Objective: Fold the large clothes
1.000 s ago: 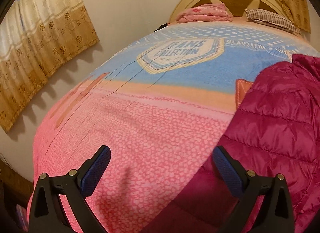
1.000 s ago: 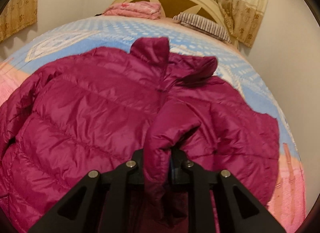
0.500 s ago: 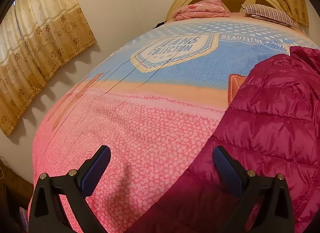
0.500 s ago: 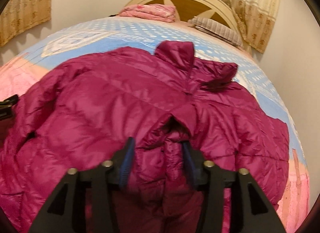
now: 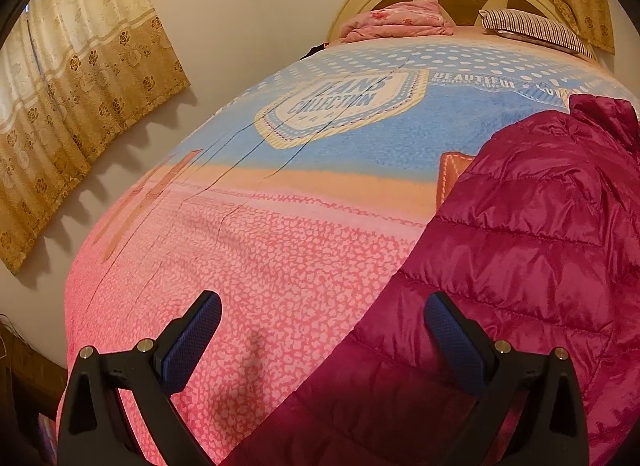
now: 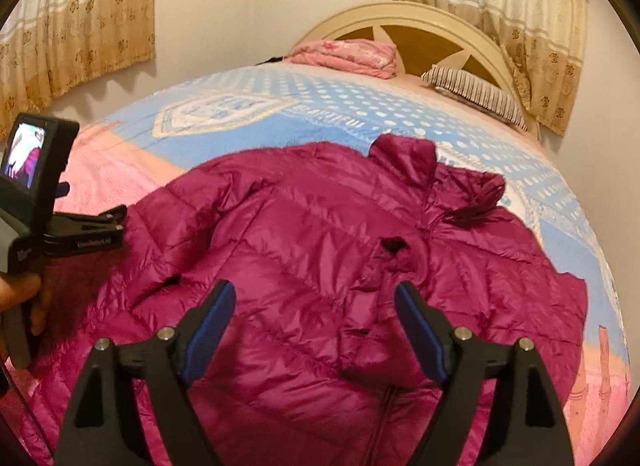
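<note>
A magenta quilted puffer jacket [image 6: 304,258] lies spread on the bed, collar toward the headboard. Its right sleeve [image 6: 380,306] is folded in over the front. My right gripper [image 6: 316,306] is open and empty, raised above the jacket's middle. My left gripper [image 5: 320,322] is open and empty, low over the jacket's left edge [image 5: 520,266], with its right finger over the fabric and its left finger over the bedspread. In the right wrist view the left gripper's body [image 6: 60,225] shows at the jacket's left side, held in a hand.
The bed has a pink and blue bedspread [image 5: 280,205]. A folded pink blanket [image 6: 348,55] and a striped pillow [image 6: 476,93] lie by the cream headboard [image 6: 404,17]. Curtains [image 5: 72,97] hang on the walls at both sides.
My right gripper opened, let go of the sleeve and rose back; the sleeve now lies folded on the jacket front. My left gripper shifted slightly toward the jacket's edge.
</note>
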A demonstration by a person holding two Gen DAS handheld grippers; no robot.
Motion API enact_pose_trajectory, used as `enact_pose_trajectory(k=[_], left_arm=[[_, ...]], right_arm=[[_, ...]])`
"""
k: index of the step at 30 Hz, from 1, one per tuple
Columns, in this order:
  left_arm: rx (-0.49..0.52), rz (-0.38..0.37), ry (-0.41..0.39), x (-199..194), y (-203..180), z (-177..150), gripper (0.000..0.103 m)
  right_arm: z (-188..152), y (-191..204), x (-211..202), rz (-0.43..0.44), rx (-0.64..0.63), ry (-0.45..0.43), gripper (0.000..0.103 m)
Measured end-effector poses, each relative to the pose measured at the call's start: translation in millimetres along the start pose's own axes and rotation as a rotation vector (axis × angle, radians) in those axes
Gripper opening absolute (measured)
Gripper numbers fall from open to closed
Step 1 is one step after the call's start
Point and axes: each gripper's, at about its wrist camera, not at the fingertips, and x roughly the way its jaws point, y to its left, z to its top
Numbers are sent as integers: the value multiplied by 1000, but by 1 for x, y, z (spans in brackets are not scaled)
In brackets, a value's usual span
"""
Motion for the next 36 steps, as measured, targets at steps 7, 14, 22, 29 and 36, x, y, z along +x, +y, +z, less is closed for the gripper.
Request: enact_pose_trajectory(k=[7,14,22,29,36], left_arm=[[20,-27,-44,-24,-15,12,102],[31,-74,-65,-43,-48,30,102],[126,-222,-154,-106,-143,50,102],[163,-277,-147,-118,-222,45,102],[261,-104,-157,-90,-262,29,102]], right_arm=[[2,-30,-11,-83,85,-42,82],[-8,-97,-15,-242,227,-50,59],[-39,-210,-8,-448,455,-2,57],[-63,-276,9,-513,564,45,57],[-58,-262,35,-409,478,87,57]])
